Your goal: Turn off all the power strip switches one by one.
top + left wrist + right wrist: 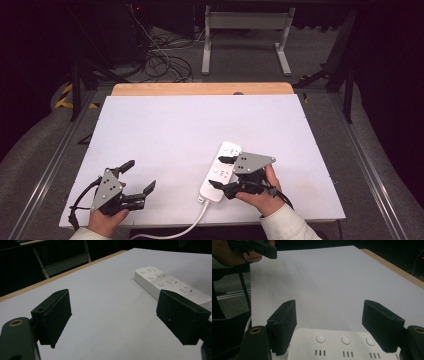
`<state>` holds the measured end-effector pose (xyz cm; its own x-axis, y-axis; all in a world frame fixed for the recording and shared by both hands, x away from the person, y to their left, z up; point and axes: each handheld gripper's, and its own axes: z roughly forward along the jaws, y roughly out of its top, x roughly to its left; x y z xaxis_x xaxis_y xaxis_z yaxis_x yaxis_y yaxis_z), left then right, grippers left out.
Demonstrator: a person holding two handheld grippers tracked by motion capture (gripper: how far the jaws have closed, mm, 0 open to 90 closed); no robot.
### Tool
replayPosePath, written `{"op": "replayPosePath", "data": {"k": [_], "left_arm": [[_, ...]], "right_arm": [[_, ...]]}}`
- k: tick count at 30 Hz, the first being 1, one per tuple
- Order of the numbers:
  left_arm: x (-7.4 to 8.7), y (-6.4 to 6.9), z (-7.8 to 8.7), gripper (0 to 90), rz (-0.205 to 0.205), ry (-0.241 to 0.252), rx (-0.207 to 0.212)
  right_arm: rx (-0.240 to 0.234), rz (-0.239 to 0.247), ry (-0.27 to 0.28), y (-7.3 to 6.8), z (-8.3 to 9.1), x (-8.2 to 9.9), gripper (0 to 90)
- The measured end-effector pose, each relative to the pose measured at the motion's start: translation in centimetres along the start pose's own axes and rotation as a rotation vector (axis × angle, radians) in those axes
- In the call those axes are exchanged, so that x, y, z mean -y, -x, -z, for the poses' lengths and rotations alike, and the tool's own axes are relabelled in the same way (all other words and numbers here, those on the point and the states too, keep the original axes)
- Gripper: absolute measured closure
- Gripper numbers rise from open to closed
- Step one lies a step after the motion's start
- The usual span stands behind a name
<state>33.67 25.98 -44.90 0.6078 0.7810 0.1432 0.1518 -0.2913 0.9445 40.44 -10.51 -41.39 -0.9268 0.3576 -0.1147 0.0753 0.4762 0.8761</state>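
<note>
Both grippers stand with their jaws spread and nothing clamped. On the person's left, the left gripper (pixel 138 178) is held low over the white table (pixel 165 130) near its near-left corner, jaws apart and bare table between them; in the left gripper view its two black pads (pixel 53 317) frame empty white surface, with the power strip (pixel 170 285) lying off to one side, beyond the far pad. On the person's right, the right gripper (pixel 221 172) sits over the white power strip (pixel 220 170), which lies on the table towards the near edge, right of the middle, its length running from the near edge away. This gripper's jaws are wide and straddle the strip across its width, one jaw at each long side; in the right gripper view the pads (pixel 283 325) stand to either side of the strip's row of round buttons and slotted sockets (pixel 345 345), and whether they touch its sides I cannot tell. A white cable (pixel 185 227) runs from the strip's near end off the table's near edge.
</note>
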Motion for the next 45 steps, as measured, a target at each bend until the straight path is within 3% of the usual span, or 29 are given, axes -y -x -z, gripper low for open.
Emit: {"op": "replayPosePath", "data": {"k": [1, 3, 5, 7, 10, 13, 17, 19, 20, 22, 25, 30, 40, 45], "left_arm": [[0.0, 0.0, 0.0, 13.5, 0.0, 0.0, 0.001], [0.0, 0.0, -0.1, 13.5, 0.002, 0.0, 0.002], [0.0, 0.0, -0.1, 13.5, 0.002, 0.0, 0.002], [0.0, 0.0, -0.1, 13.5, 0.003, 0.0, 0.001], [0.0, 0.0, -0.1, 13.5, 0.0, -0.001, -0.001], [0.0, 0.0, -0.1, 13.5, -0.001, -0.001, -0.001], [0.0, 0.0, -0.1, 13.5, 0.002, -0.001, 0.0], [0.0, 0.0, -0.1, 13.5, 0.002, 0.0, 0.001], [0.0, 0.0, -0.1, 13.5, 0.002, 0.0, 0.0], [0.0, 0.0, -0.1, 13.5, 0.002, 0.0, 0.0], [0.0, 0.0, -0.1, 13.5, 0.001, 0.0, -0.001], [0.0, 0.0, -0.1, 13.5, -0.003, -0.004, -0.003], [0.1, 0.0, -0.2, 13.7, -0.006, -0.011, -0.012], [0.1, 0.0, -0.2, 13.7, -0.009, -0.012, -0.013]], "right_arm": [[-0.007, -0.007, -0.006, 0.0, -0.1, 0.0, 28.7], [0.052, -0.002, 0.007, -0.1, -0.1, 0.0, 26.2], [0.064, 0.012, 0.007, -0.2, 0.0, 0.0, 28.2], [0.046, 0.026, -0.017, -0.5, 0.1, -0.3, 43.4], [-0.009, 0.039, -0.065, -0.7, 0.0, -0.6, 58.8], [-0.114, -0.034, -0.087, -0.6, -0.2, -0.8, 66.6], [-0.153, -0.11, -0.097, -0.3, -0.2, -1.0, 74.4], [-0.153, -0.113, -0.108, -0.3, -0.2, -1.1, 75.2], [-0.148, -0.104, -0.111, -0.3, -0.2, -1.2, 83.6], [-0.226, -0.136, -0.124, 0.0, -0.5, -1.2, 90.0], [-0.206, -0.12, -0.157, 0.0, -0.8, -1.4, 90.0], [-0.146, -0.134, -0.279, -0.2, -1.7, -1.9, 90.0], [-0.089, -0.078, -0.381, -0.6, -4.2, -1.6, 90.0], [-0.051, -0.074, -0.428, -0.2, -5.3, -1.3, 90.0]]}}
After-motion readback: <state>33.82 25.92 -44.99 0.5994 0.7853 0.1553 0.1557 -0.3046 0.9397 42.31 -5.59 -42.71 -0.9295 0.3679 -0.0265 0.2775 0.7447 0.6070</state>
